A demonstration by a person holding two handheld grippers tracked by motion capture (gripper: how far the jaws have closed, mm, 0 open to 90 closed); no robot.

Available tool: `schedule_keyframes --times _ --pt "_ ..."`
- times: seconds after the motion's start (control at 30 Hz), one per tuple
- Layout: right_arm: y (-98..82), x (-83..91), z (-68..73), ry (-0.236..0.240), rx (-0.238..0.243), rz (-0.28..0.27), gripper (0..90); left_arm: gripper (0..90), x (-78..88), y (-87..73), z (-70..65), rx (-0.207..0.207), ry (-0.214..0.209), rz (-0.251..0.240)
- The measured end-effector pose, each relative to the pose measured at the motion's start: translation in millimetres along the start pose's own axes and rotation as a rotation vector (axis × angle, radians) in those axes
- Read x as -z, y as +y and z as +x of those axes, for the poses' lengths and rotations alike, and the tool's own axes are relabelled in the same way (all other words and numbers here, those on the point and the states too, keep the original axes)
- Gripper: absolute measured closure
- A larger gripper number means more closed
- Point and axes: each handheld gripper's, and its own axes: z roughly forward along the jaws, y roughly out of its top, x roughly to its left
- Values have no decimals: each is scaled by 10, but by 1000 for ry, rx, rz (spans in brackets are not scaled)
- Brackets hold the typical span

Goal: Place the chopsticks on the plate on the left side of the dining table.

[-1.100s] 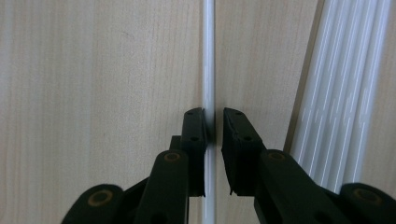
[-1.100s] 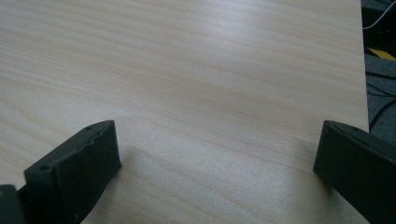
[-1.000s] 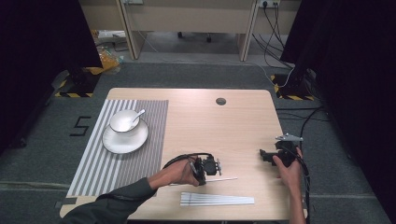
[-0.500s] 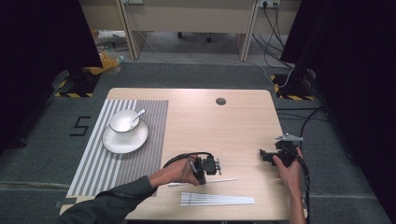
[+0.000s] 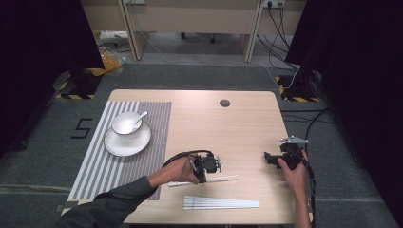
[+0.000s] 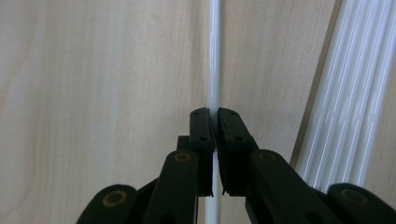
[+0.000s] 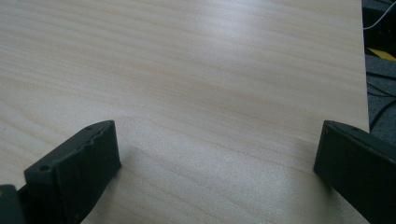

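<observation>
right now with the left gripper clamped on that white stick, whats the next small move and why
Probably lift it a little off the table. The left gripper has its jaws closed on the single white stick, which lies flat on the wooden table beside the bundle of white sticks. The right gripper rests open, apart, holding nothing. A small raise would test the grip.

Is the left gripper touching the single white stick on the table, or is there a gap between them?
Touching. In the left gripper view the left gripper has its jaws shut on the white stick, both pads pressed against its sides with no gap.
</observation>
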Motion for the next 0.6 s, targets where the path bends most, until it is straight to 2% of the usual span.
schedule_keyframes --times 0.07,0.2,0.23,0.33,0.37,0.43,0.47,0.5,0.53,0.57,0.6 --pt "0 0 1 0 -1 0 3 846 64 -50 31 16 10 -9" --pt "0 0 0 0 1 0 3 846 208 -226 145 49 39 3" --pt "0 0 0 0 1 0 3 847 208 -226 145 49 39 3" --pt "0 0 0 0 1 0 3 847 276 -371 226 79 56 10" --pt "0 0 0 0 1 0 3 846 306 -471 264 102 61 13" --pt "0 0 0 0 1 0 3 846 318 -519 279 111 67 16" --pt "0 0 0 0 1 0 3 846 333 -602 304 127 74 14" --pt "0 0 0 0 1 0 3 846 333 -602 304 127 74 14" --pt "0 0 0 0 1 0 3 847 351 -693 327 145 80 18" --pt "0 0 0 0 0 0 3 846 351 -693 327 145 80 18" --pt "0 0 0 0 1 0 3 846 377 -791 350 160 83 29"
